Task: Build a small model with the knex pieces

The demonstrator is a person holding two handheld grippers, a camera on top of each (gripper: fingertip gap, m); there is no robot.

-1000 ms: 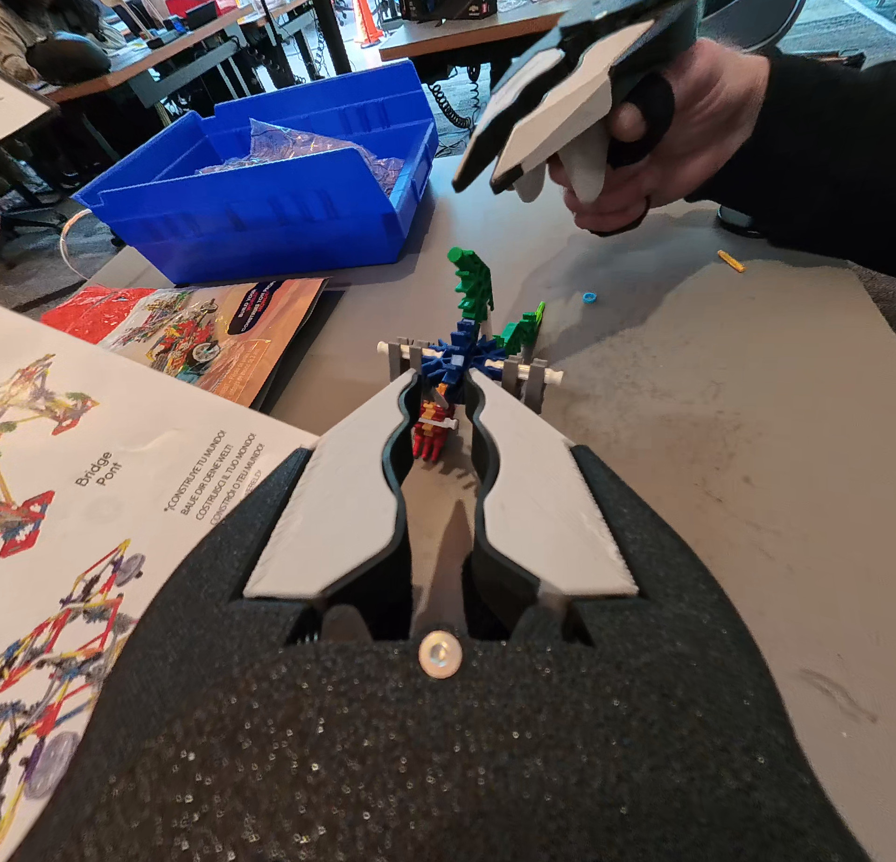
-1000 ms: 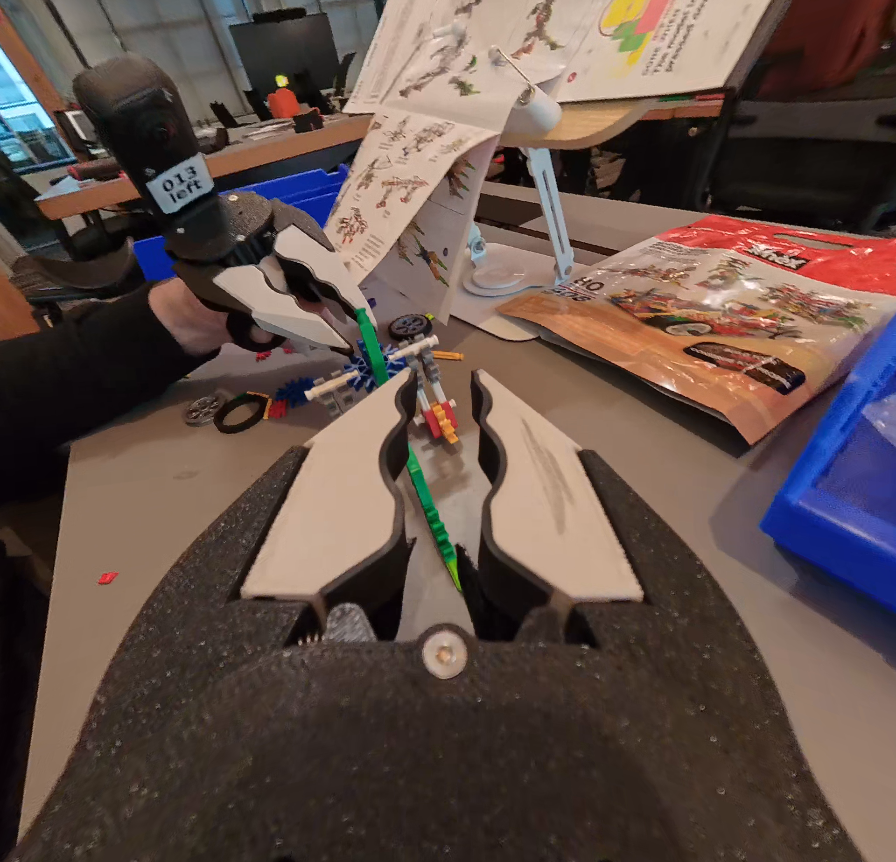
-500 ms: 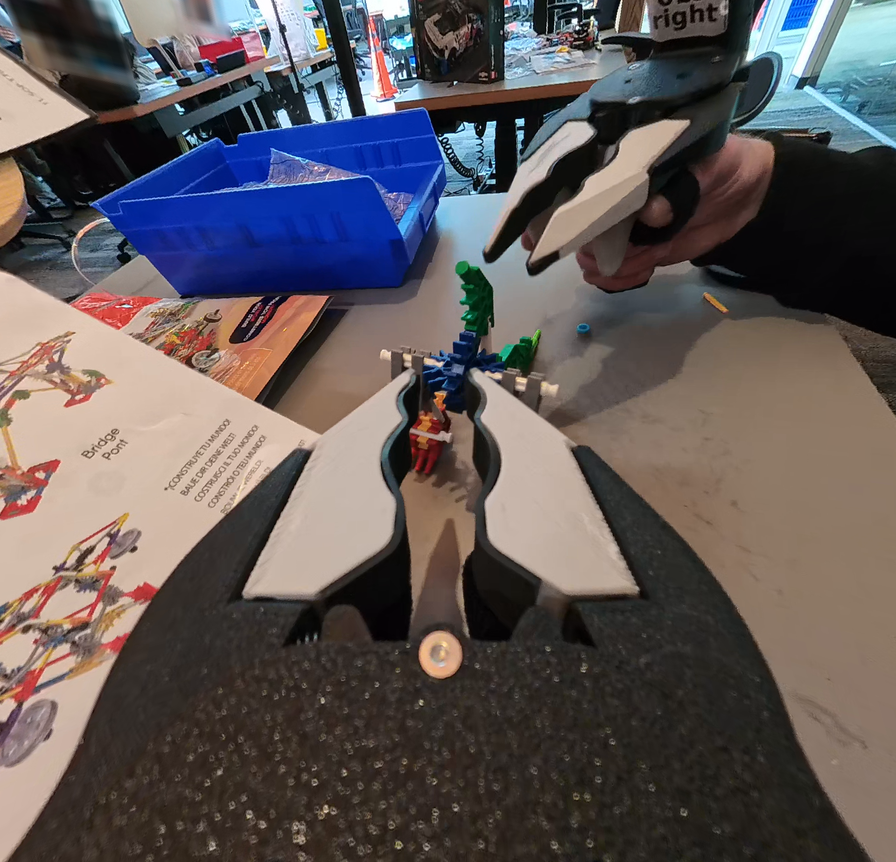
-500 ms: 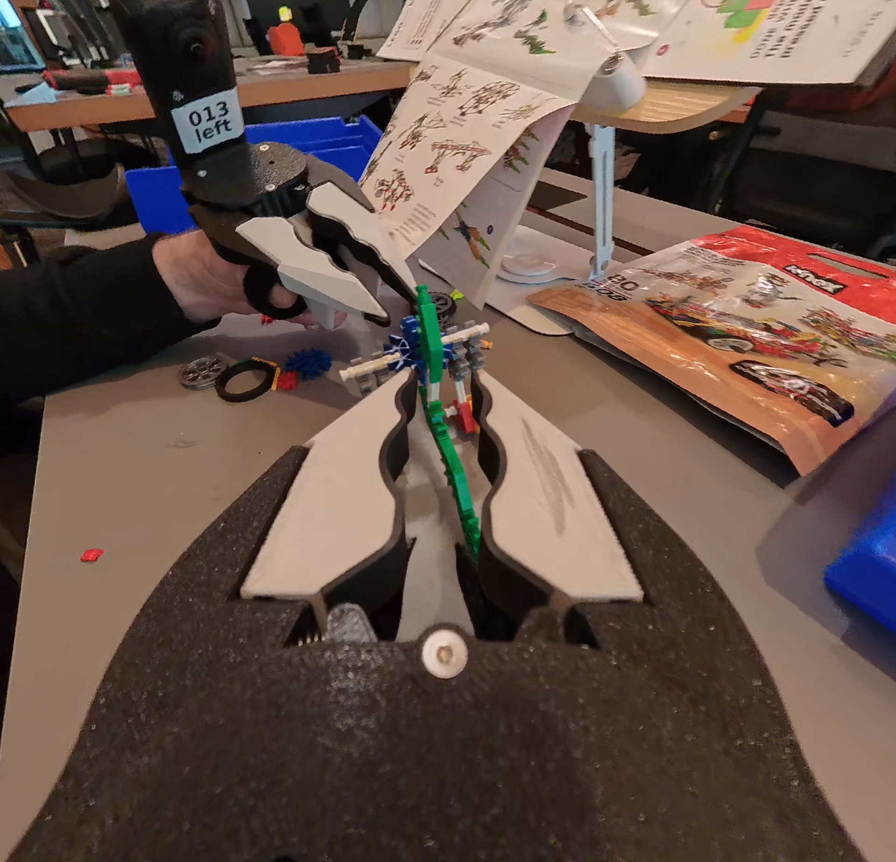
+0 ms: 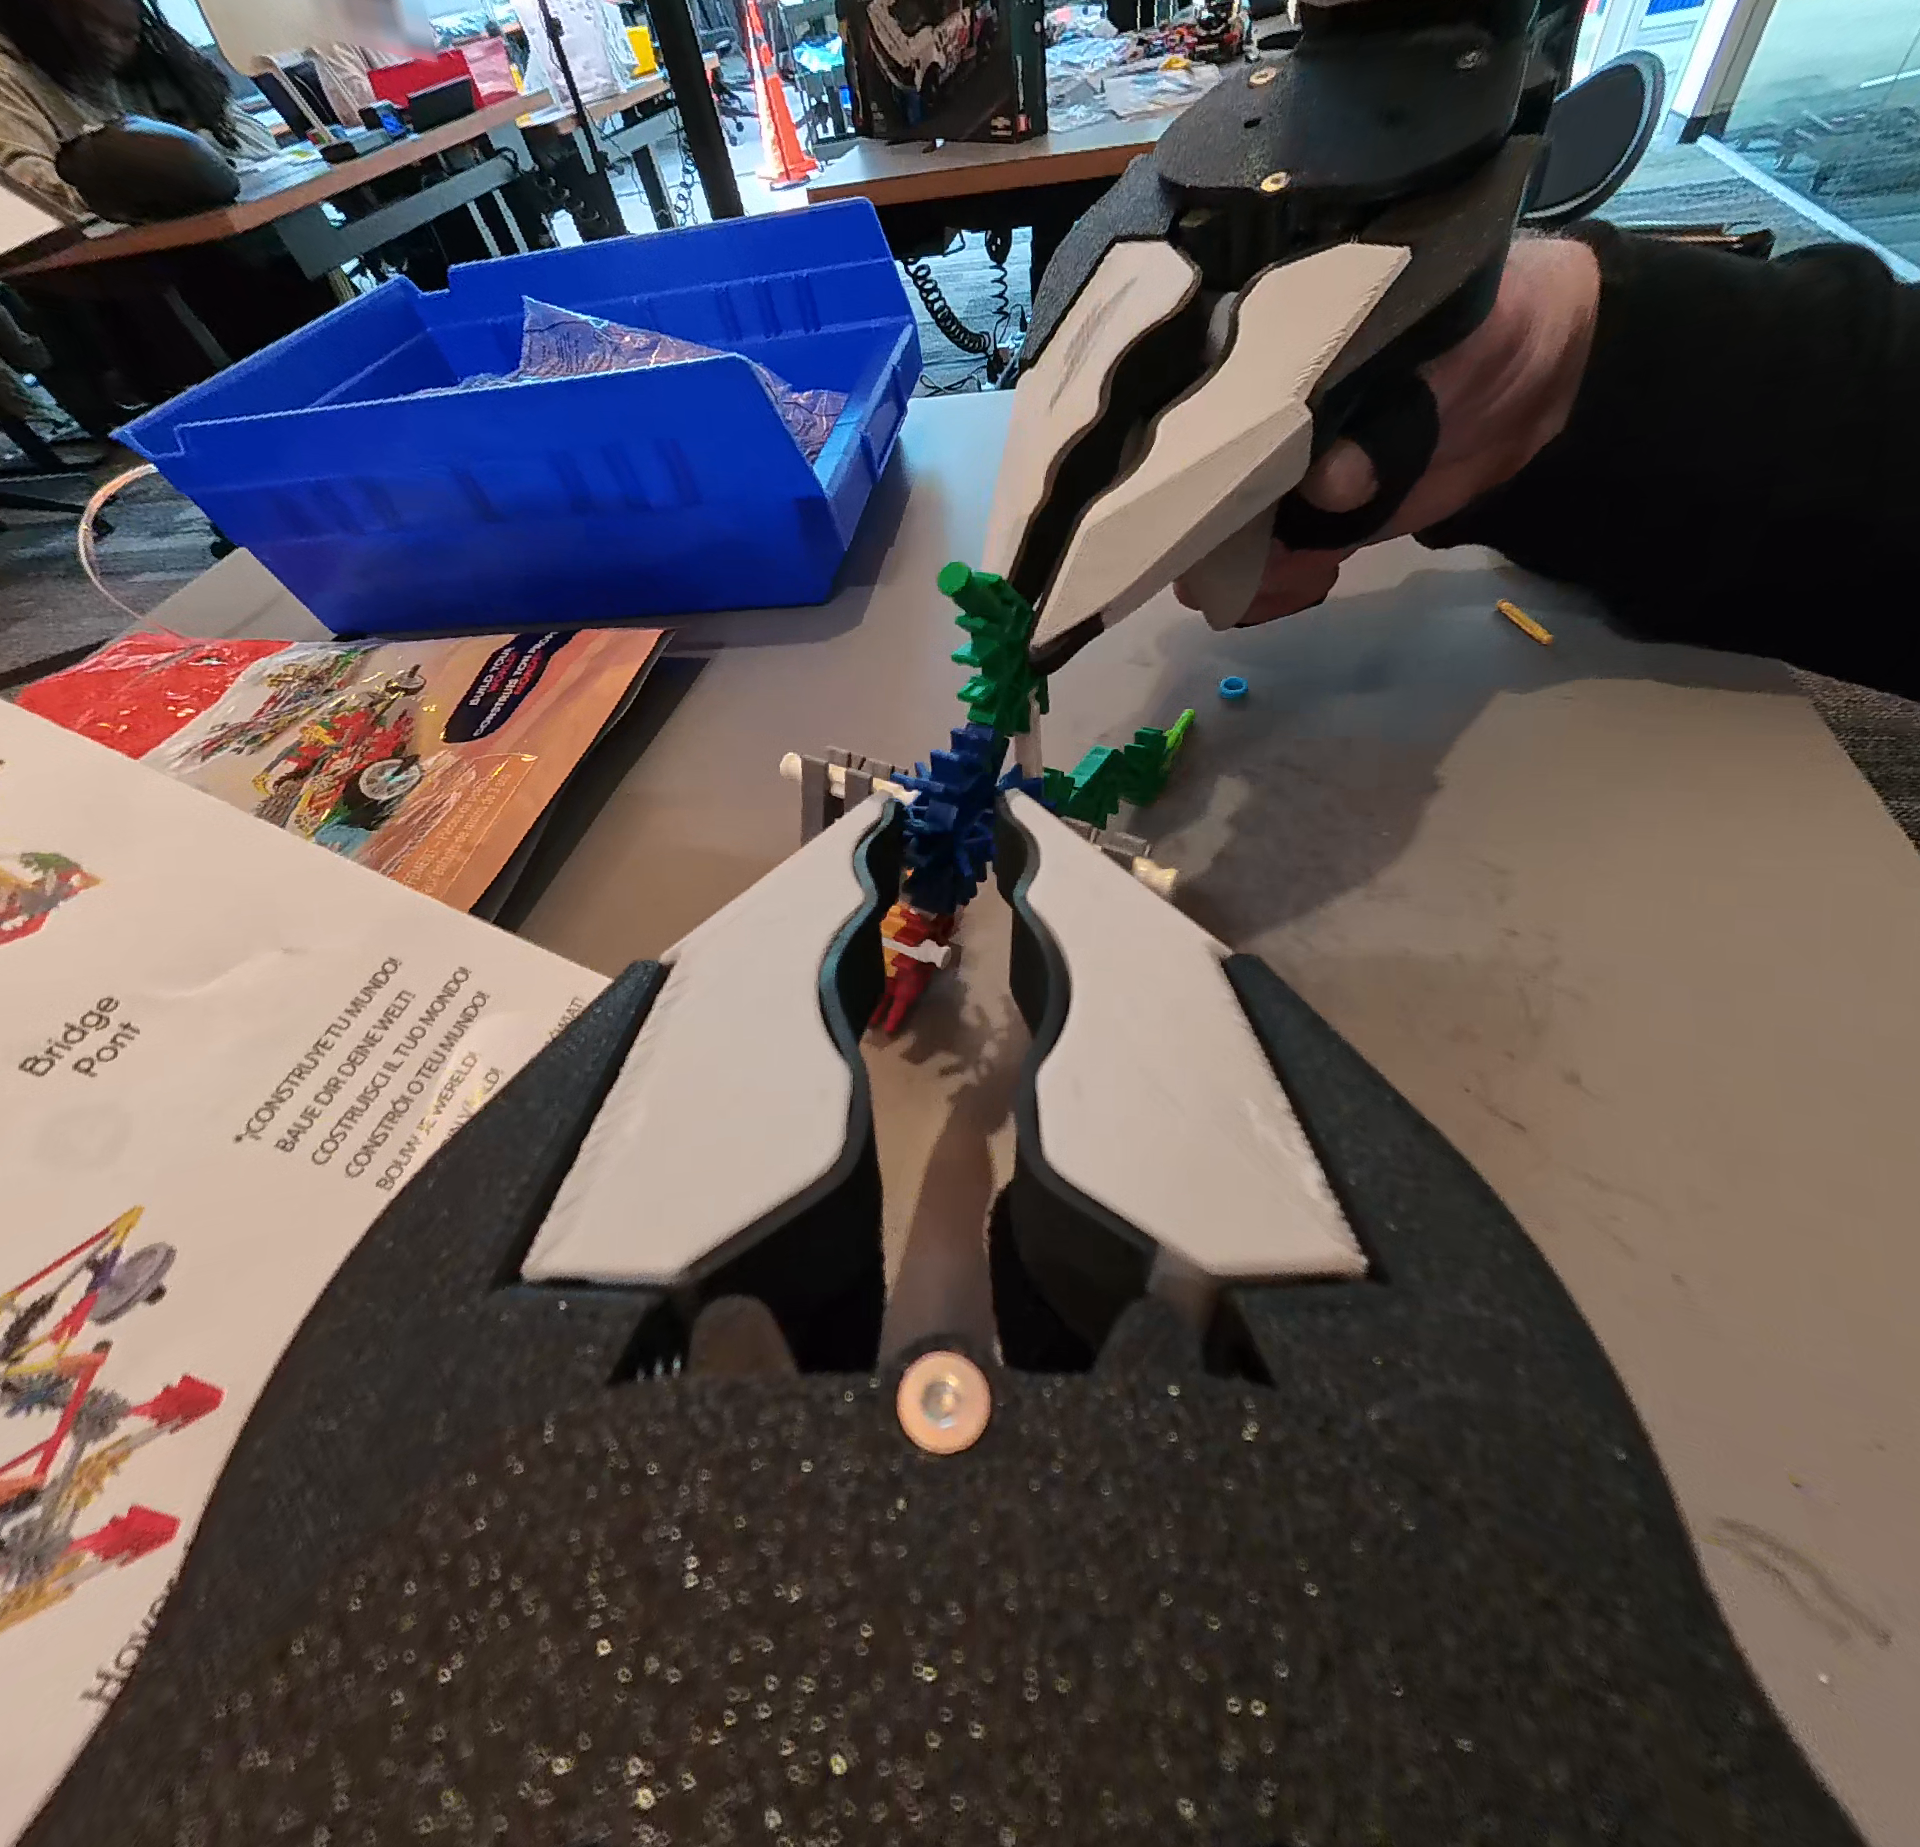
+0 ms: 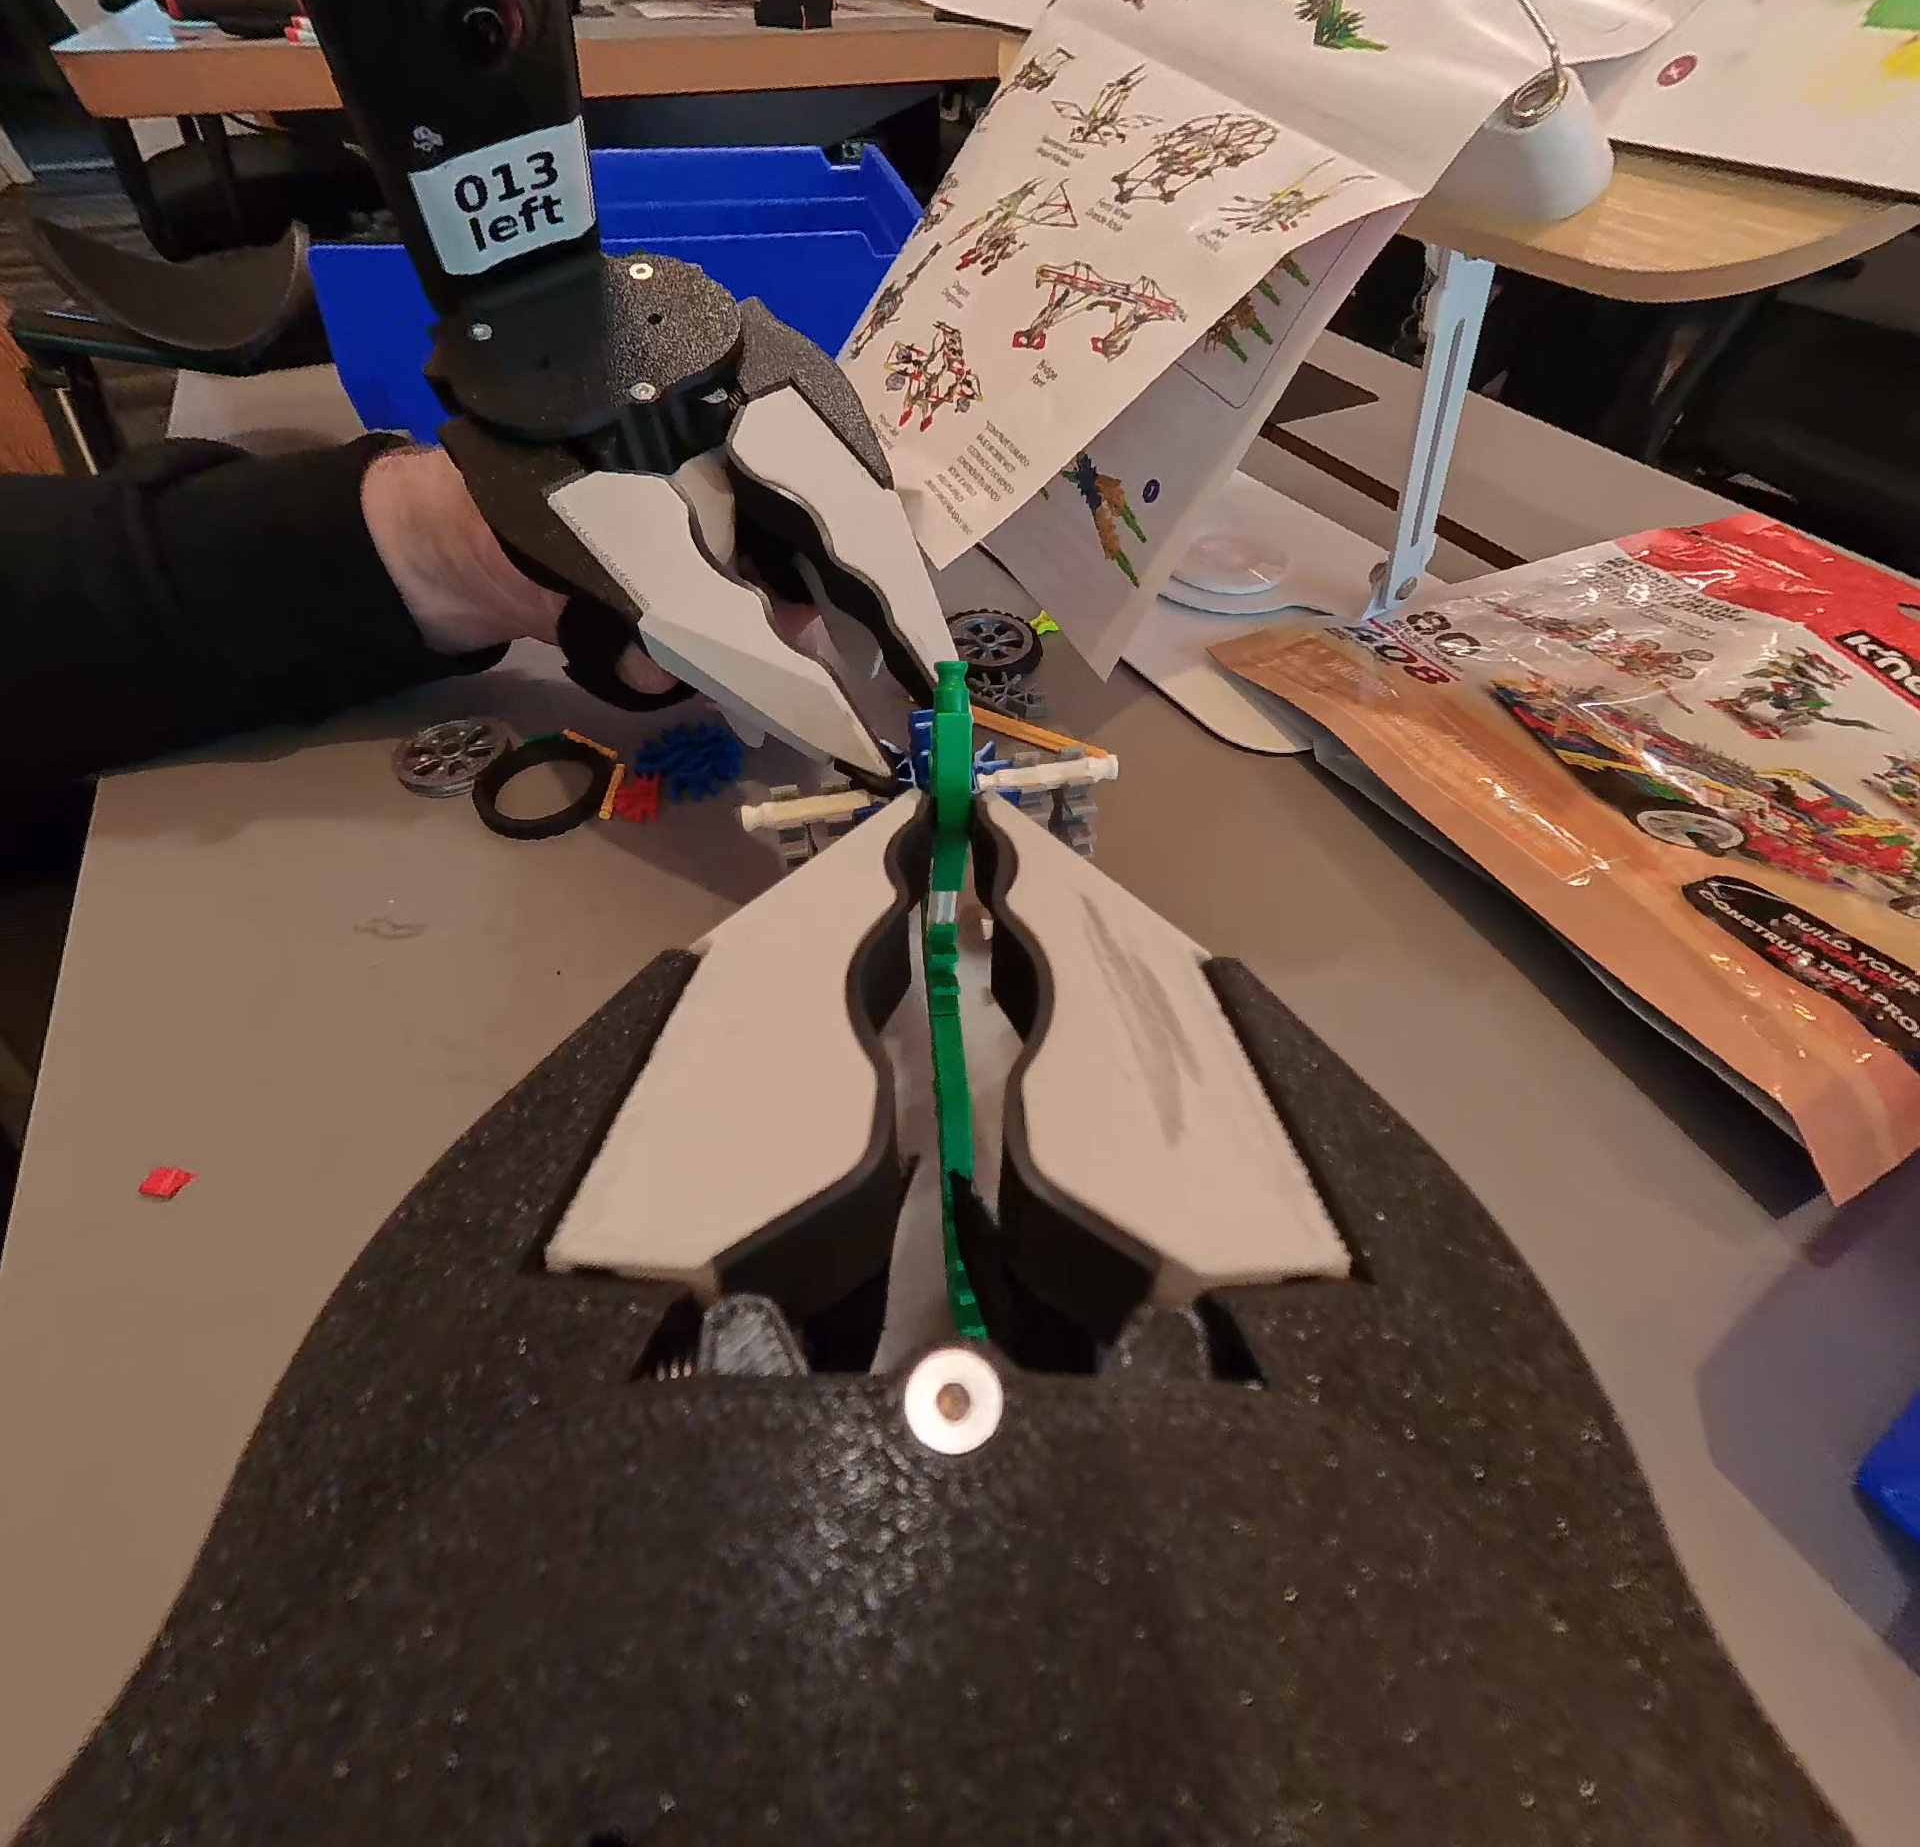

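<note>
Green toothed strip [image 6: 943, 976] stands clamped in my right gripper [image 6: 948, 831]. My left gripper [image 5: 943, 810] pinches the blue hub [image 5: 951, 810] of the small model on the grey table [image 5: 1507, 966], steadying it.

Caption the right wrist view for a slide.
Right tool shut on a green rod while the left tool grips the blue connector.
</note>
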